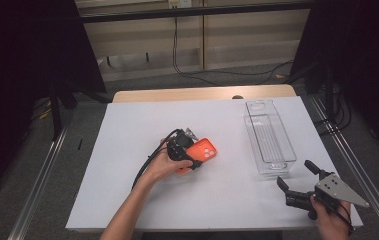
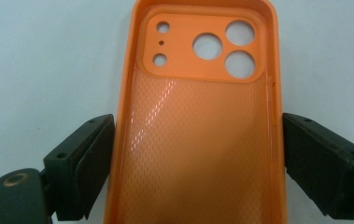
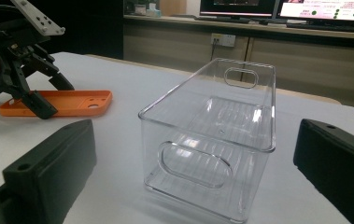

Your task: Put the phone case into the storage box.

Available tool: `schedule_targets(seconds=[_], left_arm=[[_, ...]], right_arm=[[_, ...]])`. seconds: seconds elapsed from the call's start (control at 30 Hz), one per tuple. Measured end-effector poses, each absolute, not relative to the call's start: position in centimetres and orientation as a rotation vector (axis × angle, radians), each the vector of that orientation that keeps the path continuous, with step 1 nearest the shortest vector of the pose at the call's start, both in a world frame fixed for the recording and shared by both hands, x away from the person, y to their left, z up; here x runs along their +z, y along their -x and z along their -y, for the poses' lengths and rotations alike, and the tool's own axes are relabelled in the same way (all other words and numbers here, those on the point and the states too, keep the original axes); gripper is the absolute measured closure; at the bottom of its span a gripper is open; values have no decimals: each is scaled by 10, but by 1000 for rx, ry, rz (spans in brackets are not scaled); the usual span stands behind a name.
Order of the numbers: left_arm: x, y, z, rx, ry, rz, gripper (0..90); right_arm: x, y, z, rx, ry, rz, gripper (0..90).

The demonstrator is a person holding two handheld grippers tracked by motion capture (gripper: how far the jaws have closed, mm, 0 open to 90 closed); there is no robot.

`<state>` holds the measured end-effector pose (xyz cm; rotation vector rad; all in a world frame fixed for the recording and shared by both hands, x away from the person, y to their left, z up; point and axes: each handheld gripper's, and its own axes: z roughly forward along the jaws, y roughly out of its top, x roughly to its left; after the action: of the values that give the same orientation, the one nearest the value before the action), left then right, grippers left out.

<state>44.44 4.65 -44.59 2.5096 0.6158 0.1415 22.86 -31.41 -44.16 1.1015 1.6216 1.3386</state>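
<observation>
An orange phone case (image 1: 206, 151) lies flat on the white table cover, inner side up, with its camera cut-outs at the far end (image 2: 198, 140). My left gripper (image 1: 193, 152) comes down over the case's near half, and its two black pads (image 2: 95, 154) press against the long sides. From the right gripper view the case (image 3: 79, 101) sits at the far left with the left gripper (image 3: 55, 98) straddling it. At the table's front right corner my right gripper (image 1: 295, 172) stands open with nothing between its jaws (image 3: 195, 126). It points at a clear plastic bin (image 3: 212, 140).
The clear bin (image 1: 269, 137) stands lengthwise on the right side of the white cover (image 1: 127, 150), empty, with cut-out handles at both ends. A wooden table edge (image 1: 202, 93) shows at the back. Cables run across the floor behind.
</observation>
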Motion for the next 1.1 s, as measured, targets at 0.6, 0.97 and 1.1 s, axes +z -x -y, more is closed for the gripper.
schedule_targets(seconds=[0.6,0.97,1.1], left_arm=[[-445,-445,-39,123,-2566,-617,63],[-439,-446,-35,108,-2612,-615,161],[-439,-446,-37,110,-2595,-624,164]], right_arm=[[-442,-229,314,1339,-1100,-1625,0],[-442,-229,314,1336,-1104,-1629,0],[-442,-229,315,1331,-1104,-1632,0]])
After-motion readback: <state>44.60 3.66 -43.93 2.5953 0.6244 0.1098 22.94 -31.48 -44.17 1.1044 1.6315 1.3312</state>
